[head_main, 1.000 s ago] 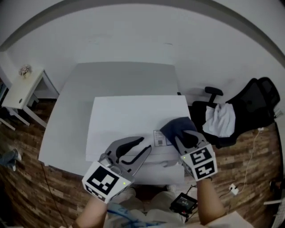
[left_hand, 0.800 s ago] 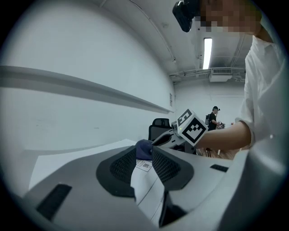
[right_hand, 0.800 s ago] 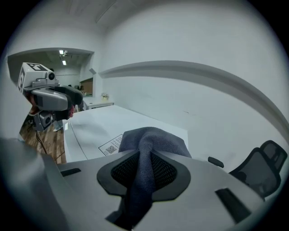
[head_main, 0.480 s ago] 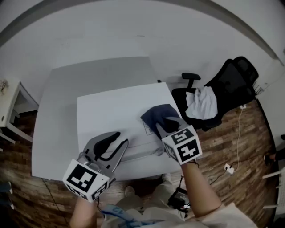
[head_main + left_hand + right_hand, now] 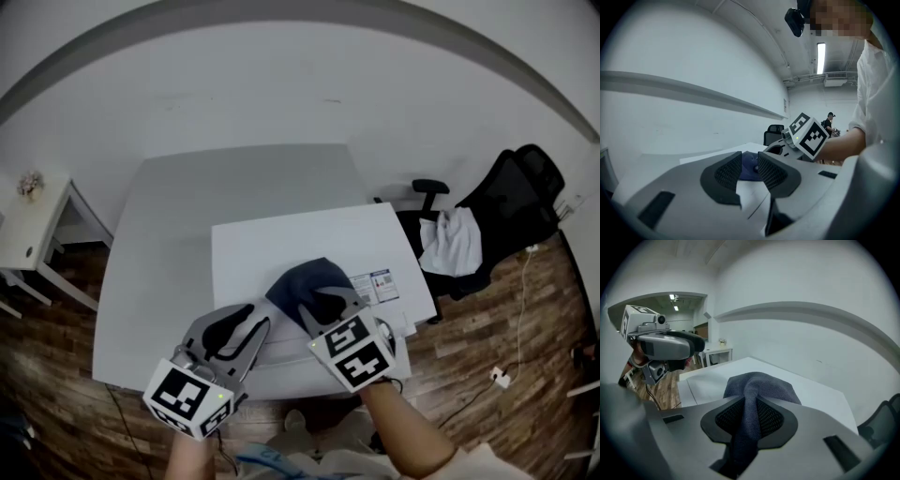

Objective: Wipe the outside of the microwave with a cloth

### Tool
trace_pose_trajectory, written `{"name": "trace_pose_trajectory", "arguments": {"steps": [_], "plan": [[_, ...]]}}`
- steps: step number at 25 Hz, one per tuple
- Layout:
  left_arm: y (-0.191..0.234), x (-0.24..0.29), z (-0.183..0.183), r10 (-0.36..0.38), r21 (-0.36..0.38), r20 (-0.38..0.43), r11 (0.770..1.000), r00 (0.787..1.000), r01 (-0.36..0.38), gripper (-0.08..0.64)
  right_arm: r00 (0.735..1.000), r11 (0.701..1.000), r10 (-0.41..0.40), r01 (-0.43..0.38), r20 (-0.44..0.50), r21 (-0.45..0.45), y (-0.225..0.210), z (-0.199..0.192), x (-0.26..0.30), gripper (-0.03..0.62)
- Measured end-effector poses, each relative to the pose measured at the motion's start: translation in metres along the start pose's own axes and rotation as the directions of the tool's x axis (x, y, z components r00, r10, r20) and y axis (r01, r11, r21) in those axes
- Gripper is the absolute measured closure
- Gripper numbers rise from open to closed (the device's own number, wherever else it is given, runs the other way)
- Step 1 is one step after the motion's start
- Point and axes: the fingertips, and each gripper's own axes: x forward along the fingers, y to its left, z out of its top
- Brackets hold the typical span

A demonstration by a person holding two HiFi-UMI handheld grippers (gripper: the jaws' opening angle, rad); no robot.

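Pinching the dark cloth (image 5: 302,279) atop the white microwave (image 5: 281,242) is the right gripper (image 5: 323,302); just left, the left gripper (image 5: 246,328), jaws slightly apart and empty, perhaps hovers.

The front of the microwave (image 5: 281,246) is hidden below its top's near edge. Print on its sticker (image 5: 379,284) is too small to read. The right gripper (image 5: 325,302) covers the near end of the cloth (image 5: 302,281).

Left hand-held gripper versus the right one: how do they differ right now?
The right hand-held gripper is shut on the dark blue cloth; the left hand-held gripper has its jaws apart with nothing between them. The right one reaches over the top of the microwave, where the cloth lies; the left one sits back at its front edge. Both point toward the wall.
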Motion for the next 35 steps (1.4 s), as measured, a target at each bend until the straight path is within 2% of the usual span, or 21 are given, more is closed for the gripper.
{"name": "trace_pose_trajectory", "arguments": {"steps": [7,14,19,35], "plan": [[0.031,-0.024,0.004,0.068,-0.008,0.011,0.998,0.998,-0.068,0.456,0.99,0.982,0.14,-0.139,0.003,-0.126,0.072,0.044,0.039,0.505],[0.061,-0.034,-0.006,0.137,-0.032,-0.008,0.99,0.991,-0.137,0.456,0.976,0.965,0.216,-0.216,-0.011,-0.148,0.095,0.067,0.069,0.505],[0.072,-0.033,-0.007,0.156,-0.039,-0.01,0.987,0.988,-0.156,0.456,0.973,0.963,0.23,-0.229,-0.015,-0.139,0.091,0.076,0.082,0.505],[0.084,-0.016,-0.002,0.166,-0.025,-0.023,0.986,0.986,-0.166,0.456,0.98,0.972,0.199,-0.198,-0.004,-0.128,0.068,0.094,0.109,0.505]]}}
